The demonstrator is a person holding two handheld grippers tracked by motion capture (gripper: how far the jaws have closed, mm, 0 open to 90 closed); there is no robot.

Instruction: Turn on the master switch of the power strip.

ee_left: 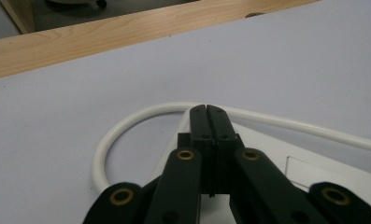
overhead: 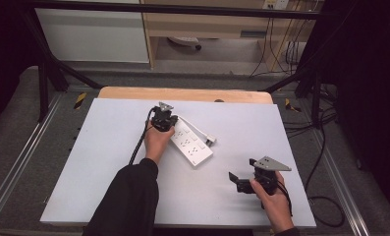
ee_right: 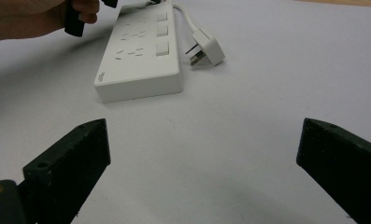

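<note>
Grip: our left gripper (ee_left: pixel 206 108) clenched at the cord end of the power strip (overhead: pixel 190 142), right gripper (overhead: pixel 241 180) released, well apart | strip mid-table (overhead: pixel 109 172) | handling, we judge: rigid, light, slick; cord (ee_left: pixel 127 123) springy; hold the narrow body edges.

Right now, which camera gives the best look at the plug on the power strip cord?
The right gripper view: the plug lies unobstructed, prongs visible, beside the power strip. The high view shows it small. The left gripper view shows the cord looping past the shut left gripper.
</note>
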